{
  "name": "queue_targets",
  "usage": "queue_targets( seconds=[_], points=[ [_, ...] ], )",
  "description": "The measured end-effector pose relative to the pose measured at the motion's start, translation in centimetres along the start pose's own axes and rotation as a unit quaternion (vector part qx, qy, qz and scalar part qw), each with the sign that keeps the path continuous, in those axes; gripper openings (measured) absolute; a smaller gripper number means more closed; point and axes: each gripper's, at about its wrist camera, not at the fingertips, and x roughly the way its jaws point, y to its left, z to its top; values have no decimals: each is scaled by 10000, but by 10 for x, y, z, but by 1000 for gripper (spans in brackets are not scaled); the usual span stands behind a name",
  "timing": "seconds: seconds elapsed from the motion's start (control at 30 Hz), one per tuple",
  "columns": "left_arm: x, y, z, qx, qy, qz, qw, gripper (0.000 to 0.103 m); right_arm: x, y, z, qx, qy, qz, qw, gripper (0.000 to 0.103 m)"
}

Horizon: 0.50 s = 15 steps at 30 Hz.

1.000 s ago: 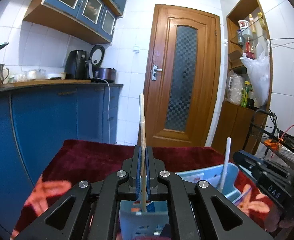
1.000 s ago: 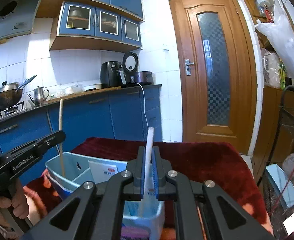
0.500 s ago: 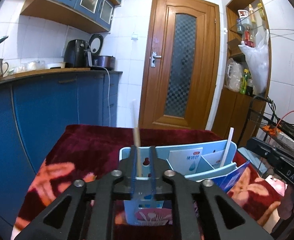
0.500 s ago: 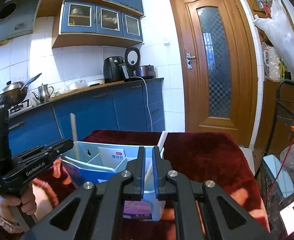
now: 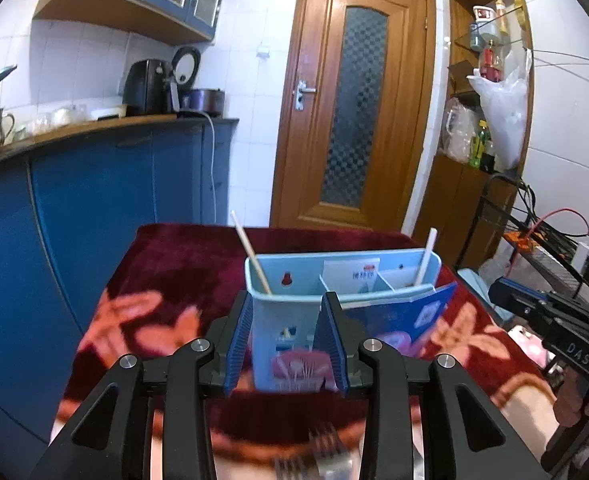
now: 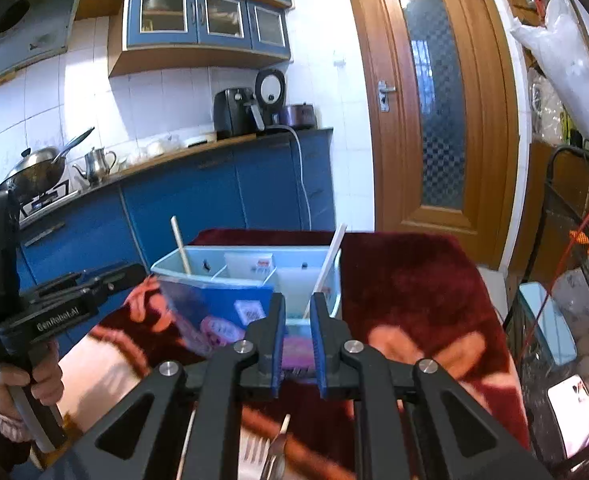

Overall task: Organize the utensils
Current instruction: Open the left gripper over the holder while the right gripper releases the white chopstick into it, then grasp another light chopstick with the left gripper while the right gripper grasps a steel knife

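Observation:
A light blue divided caddy (image 5: 342, 280) stands on the red floral cloth. A wooden chopstick (image 5: 250, 256) leans in its left compartment and a white chopstick (image 5: 424, 256) in its right one. My left gripper (image 5: 288, 308) sits just short of the caddy's left end, its jaws opening with nothing between the pads. In the right wrist view the same caddy (image 6: 246, 276) holds the wooden chopstick (image 6: 180, 244) and the white chopstick (image 6: 328, 264). My right gripper (image 6: 296, 308) is close to the caddy's right end, jaws opening a little, with no pad touching the chopstick.
Forks (image 5: 326, 460) lie on the cloth under the grippers, and a fork (image 6: 278, 448) shows in the right wrist view too. A blue printed card (image 5: 406, 316) leans on the caddy front. Blue cabinets (image 5: 94, 220) are on the left, a wire rack (image 6: 574, 264) on the right, and a hand (image 6: 14, 392) holds the left gripper.
Both grippers held their chopsticks upright over the caddy. Each chopstick now rests inside it, both sets of jaws have parted, and both grippers have drawn back.

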Motion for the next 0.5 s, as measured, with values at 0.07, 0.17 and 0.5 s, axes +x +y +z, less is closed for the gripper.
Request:
queue_targets(
  seconds=[0.07,0.17,0.5],
  points=[
    [-8,2,-3,-21,162,38,9999,37,-4,3,-5,-4,126,10,9999,15],
    [-18,8,-8,-44,403,102,9991,37,-8,8,-13,-19,382,4,9993,15],
    [-27,18,-33,-18,1459,221,9891,37,-15,13,-38,19,1264,98,9919,21]
  ],
)
